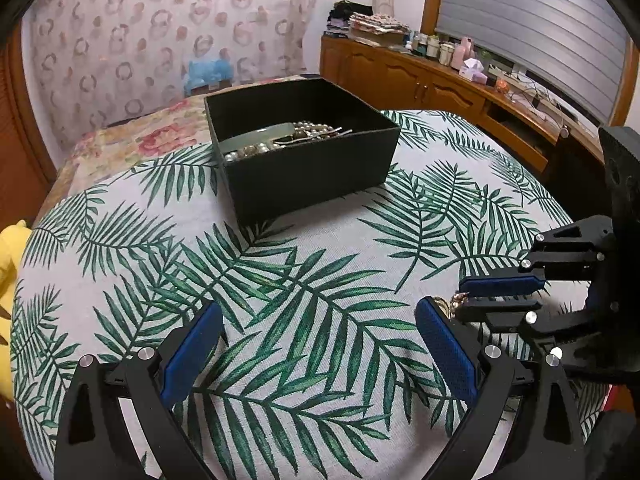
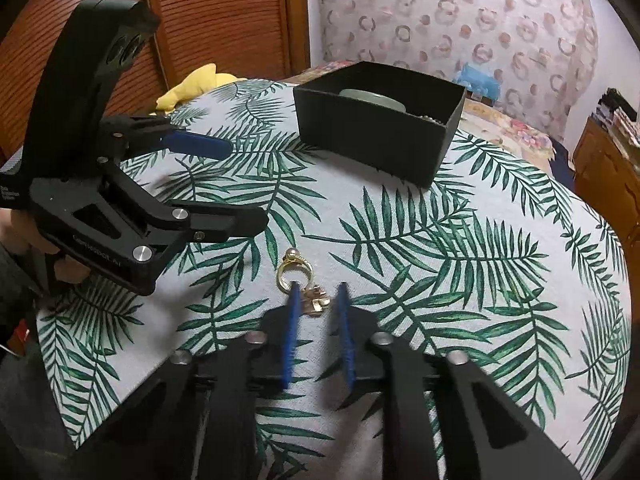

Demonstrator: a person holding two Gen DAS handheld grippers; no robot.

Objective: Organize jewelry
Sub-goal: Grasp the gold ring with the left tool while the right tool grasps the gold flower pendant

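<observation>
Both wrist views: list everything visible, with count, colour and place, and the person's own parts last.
box: one, black, open top, far side of the table.
jewelry in box: a heap, exact count unclear, pale pearl beads, a pale green bangle, thin metal pins.
gold ring: one, gold with a small bead, on the cloth just ahead of the right tongs.
gold piece: one small gold item, between the right tongs' fingers, type unclear.
tablecloth: one, white with green palm leaves, covers the round table.
yellow soft item: one, at the table's far left edge.
left tongs: black, blue pads, wide open, nothing held.
right tongs: black, blue pads, partly open around the gold piece.
</observation>
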